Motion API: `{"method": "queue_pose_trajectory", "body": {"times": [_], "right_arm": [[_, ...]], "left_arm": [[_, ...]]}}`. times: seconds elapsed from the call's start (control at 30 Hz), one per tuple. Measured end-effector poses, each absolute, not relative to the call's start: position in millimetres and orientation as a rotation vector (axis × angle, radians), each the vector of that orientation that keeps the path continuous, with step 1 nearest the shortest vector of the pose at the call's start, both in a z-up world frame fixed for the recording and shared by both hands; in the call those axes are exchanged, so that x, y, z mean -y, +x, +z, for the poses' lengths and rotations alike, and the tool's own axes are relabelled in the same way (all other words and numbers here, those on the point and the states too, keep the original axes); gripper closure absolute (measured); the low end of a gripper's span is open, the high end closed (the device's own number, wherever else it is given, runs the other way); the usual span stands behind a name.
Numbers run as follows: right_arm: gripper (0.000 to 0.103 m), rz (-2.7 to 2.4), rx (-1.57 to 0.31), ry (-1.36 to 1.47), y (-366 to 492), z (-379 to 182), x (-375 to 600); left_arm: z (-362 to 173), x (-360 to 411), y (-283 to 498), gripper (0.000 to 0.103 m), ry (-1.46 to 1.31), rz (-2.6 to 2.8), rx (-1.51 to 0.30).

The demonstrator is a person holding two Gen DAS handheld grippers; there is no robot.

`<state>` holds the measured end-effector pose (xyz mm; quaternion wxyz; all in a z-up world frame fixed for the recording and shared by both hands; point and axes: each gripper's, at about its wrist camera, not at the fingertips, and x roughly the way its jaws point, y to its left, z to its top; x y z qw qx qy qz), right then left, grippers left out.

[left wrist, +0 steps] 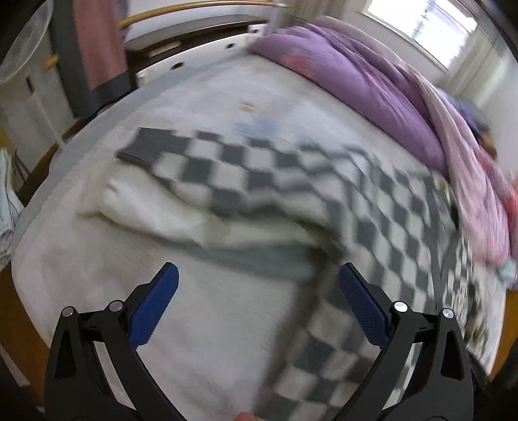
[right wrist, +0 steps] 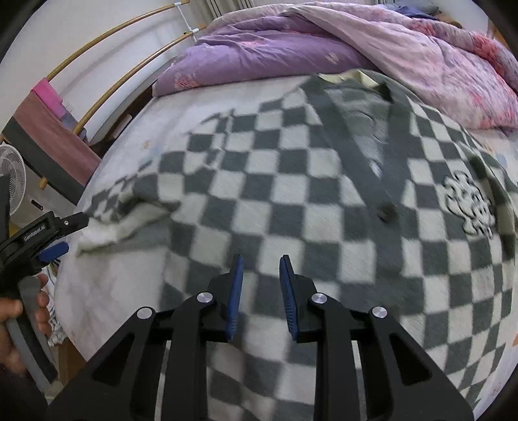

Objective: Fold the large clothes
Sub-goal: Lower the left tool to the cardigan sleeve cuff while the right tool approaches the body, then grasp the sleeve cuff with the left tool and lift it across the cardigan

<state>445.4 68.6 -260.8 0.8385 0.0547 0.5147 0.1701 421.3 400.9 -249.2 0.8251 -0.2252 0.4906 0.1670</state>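
A large grey-and-white checkered cardigan [right wrist: 291, 168] lies spread on the white bed sheet [right wrist: 106, 291], button front up, with a flower motif [right wrist: 469, 207] on one side. Its sleeve [left wrist: 200, 181] stretches to the left, and the cream inner side [left wrist: 145, 207] shows along the edge. My left gripper [left wrist: 259, 268] hangs open and wide above the sheet, just short of that sleeve, with nothing between the pads. In the right wrist view the left gripper [right wrist: 69, 234] sits at the sleeve end, held by a person's hand [right wrist: 19, 311]. My right gripper [right wrist: 262, 259] hovers over the cardigan's lower body with a narrow gap and nothing pinched.
A heaped purple quilt [right wrist: 259, 58] and a pink quilt [right wrist: 437, 71] fill the far side of the bed. A white fan [right wrist: 11, 181] and a rack with a pink-and-grey towel [right wrist: 48, 139] stand past the left edge. A window [left wrist: 421, 22] is at the back.
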Motion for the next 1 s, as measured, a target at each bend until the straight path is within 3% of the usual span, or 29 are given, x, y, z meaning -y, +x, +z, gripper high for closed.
{"method": "queue_pose_trajectory", "body": {"times": [0.27,0.73,0.83,0.87,0.93,1.0], "right_arm": [[0.081,0.305,-1.176,0.133,458,-269,-125],[0.080,0.335,-1.225,0.218,525,-311,-152],[0.080,0.368,-1.223,0.236,539,-316,-157],[0.080,0.369,-1.224,0.248,543,-318,-157],[0.079,0.374,-1.229,0.286,552,-321,-160],[0.079,0.382,-1.233,0.302,558,-323,-164]], "left_arm": [[-291,-555,434,0.006,-0.866,0.426,-1.079],[-356,-613,476,0.006,-1.081,0.417,-1.078],[-357,-622,472,0.015,-1.145,0.446,-1.052],[-354,-624,471,0.025,-1.145,0.460,-1.039],[-348,-627,471,0.030,-1.125,0.462,-1.025],[-343,-628,471,0.052,-1.119,0.477,-1.023]]}}
